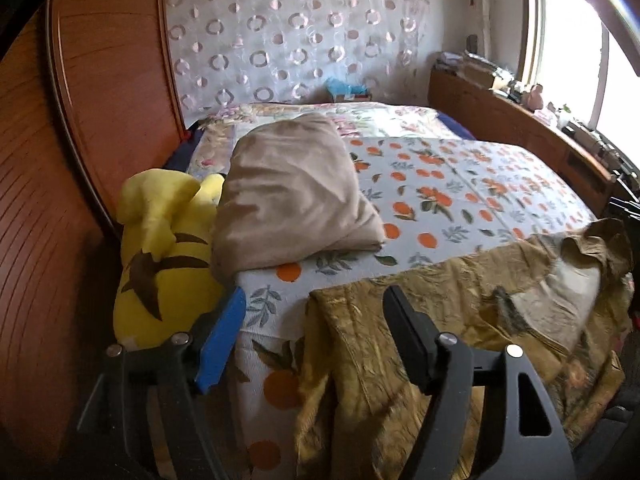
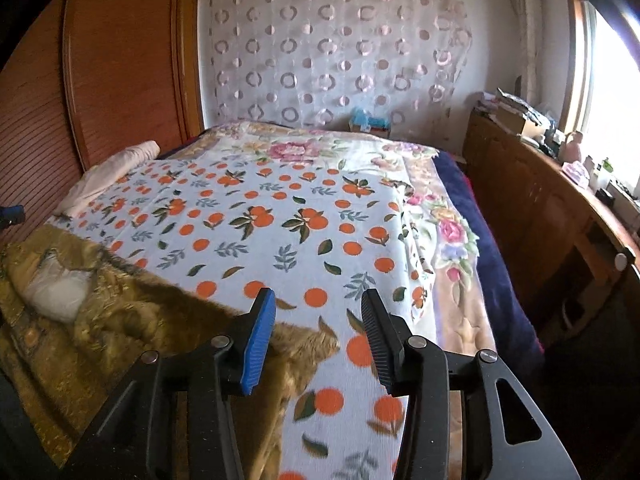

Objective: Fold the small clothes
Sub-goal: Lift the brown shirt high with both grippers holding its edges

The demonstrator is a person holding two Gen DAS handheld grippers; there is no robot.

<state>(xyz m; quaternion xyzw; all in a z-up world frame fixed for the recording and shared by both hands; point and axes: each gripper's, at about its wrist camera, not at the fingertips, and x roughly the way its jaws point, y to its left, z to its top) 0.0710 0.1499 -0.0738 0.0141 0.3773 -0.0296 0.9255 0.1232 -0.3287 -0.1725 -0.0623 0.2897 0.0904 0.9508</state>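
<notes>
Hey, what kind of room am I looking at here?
Most likely a home bedroom. A bed with an orange-print sheet fills both views, a yellow plush toy lies beside a folded beige blanket, and a sheer circle-patterned curtain hangs behind.

A crumpled olive-gold cloth garment [image 1: 420,320] with a slight sheen is seen on a matt, orange-printed woven bedsheet [image 2: 280,220]; glossy reddish wood wardrobe panels [image 1: 112,92] are shown.
</notes>
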